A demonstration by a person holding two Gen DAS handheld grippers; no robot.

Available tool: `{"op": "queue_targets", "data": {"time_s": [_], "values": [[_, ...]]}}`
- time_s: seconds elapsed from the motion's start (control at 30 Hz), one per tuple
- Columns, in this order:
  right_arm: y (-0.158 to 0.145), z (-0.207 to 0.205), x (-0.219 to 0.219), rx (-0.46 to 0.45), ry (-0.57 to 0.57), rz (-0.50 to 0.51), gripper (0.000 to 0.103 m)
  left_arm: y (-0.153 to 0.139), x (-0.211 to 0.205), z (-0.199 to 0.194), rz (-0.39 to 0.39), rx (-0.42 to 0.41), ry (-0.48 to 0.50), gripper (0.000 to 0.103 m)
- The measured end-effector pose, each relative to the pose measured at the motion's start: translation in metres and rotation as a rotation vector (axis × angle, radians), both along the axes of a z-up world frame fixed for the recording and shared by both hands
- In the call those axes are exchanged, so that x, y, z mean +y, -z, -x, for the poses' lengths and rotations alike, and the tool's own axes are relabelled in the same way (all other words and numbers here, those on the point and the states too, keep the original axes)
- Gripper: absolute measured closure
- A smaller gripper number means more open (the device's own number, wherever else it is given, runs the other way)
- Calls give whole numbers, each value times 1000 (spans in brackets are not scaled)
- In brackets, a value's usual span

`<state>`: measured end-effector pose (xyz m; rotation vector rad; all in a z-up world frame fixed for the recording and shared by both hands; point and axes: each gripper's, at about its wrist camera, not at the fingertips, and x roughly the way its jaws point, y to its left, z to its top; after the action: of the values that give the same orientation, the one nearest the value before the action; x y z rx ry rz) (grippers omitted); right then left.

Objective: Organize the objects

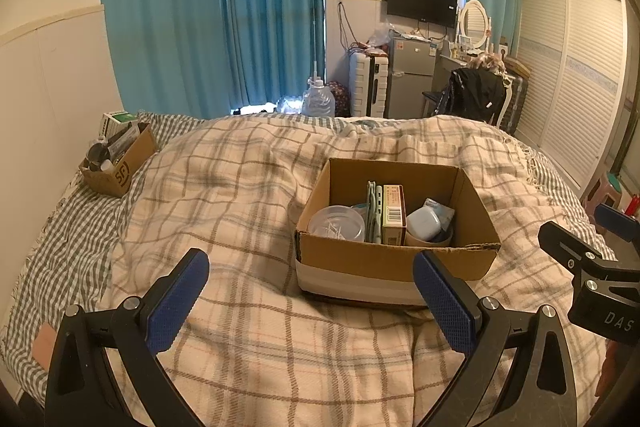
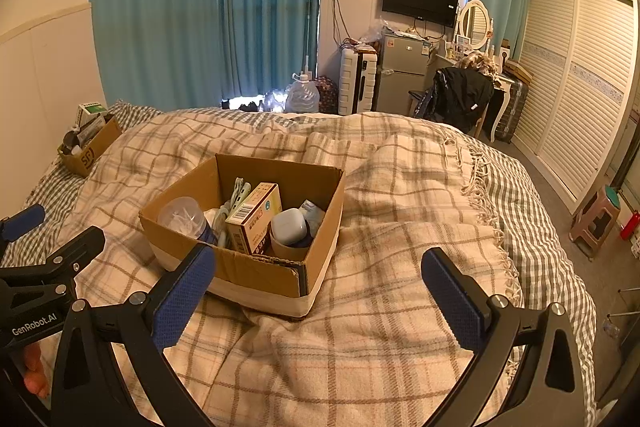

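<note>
While both the left gripper and right gripper hover spread and empty above the plaid blanket, two cardboard boxes rest there. One large box sits near, holding an upright medicine carton standing on end; one small box lies well apart.

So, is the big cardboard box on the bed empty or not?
Not empty. The cardboard box holds a round clear container, an upright medicine carton and a white case.

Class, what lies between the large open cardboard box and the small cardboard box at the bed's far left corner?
Only rumpled plaid blanket lies between the large cardboard box and the small cardboard box; both views show it.
</note>
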<state>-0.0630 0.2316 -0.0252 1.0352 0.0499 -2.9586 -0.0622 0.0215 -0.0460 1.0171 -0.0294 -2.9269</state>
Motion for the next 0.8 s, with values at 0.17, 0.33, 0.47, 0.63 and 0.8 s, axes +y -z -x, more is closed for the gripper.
{"op": "queue_targets", "data": {"time_s": [0.17,0.33,0.47,0.63,0.8], "values": [[1,0,0,0,1,0,1,0,0,0,-1,0,-1,0],[0,0,0,-1,0,0,1,1,0,-1,1,0,-4,0],[1,0,-1,-4,0,-2,1,1,0,-1,1,-1,-5,0],[2,0,-2,-6,-2,-5,1,2,0,-2,0,-4,-5,0],[2,0,-2,-6,0,-4,1,2,0,-2,-2,-4,-7,0]]}}
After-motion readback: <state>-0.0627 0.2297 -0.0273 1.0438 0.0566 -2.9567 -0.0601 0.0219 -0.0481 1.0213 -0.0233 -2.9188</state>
